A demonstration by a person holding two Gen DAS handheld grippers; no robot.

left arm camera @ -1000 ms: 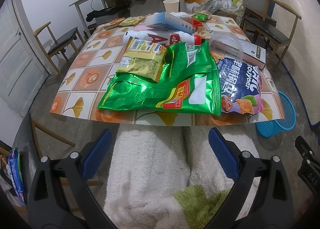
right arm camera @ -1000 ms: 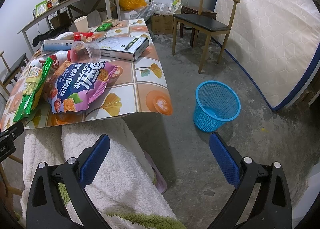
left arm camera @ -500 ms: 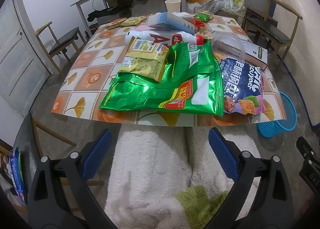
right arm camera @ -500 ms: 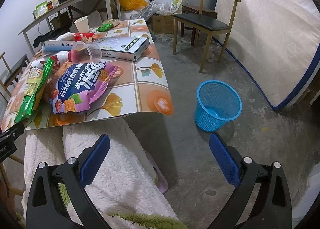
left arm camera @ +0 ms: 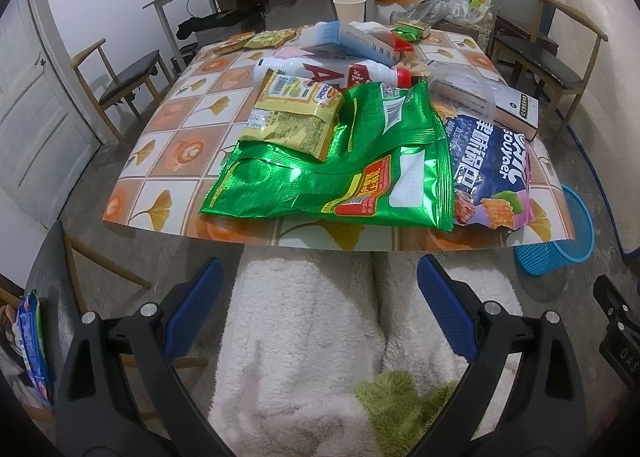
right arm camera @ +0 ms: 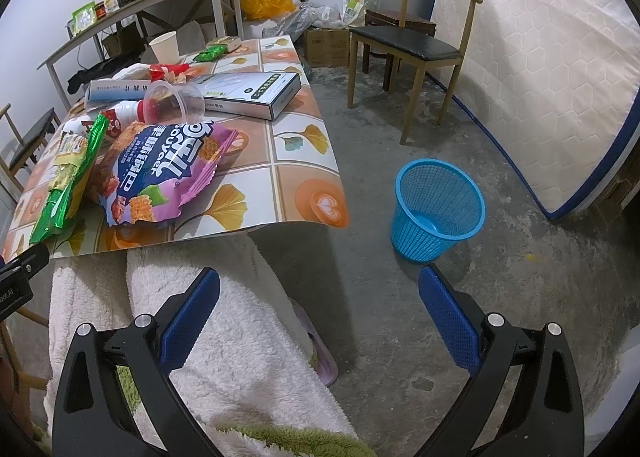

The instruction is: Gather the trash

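Both grippers, left [left arm camera: 318, 291] and right [right arm camera: 319, 295], hover empty with fingers spread; wrappers crowd the surface [right arm camera: 304, 145] edge, blue basket [right arm camera: 438, 213] within reach beside it.

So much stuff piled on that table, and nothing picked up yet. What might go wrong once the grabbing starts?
The yellow packet lies on the big green bag, so lifting the bag would likely tip it off. The clear cup lies on its side against the purple bag and may roll when that moves. The blue basket stands on the floor apart from the table, so a drop could miss.
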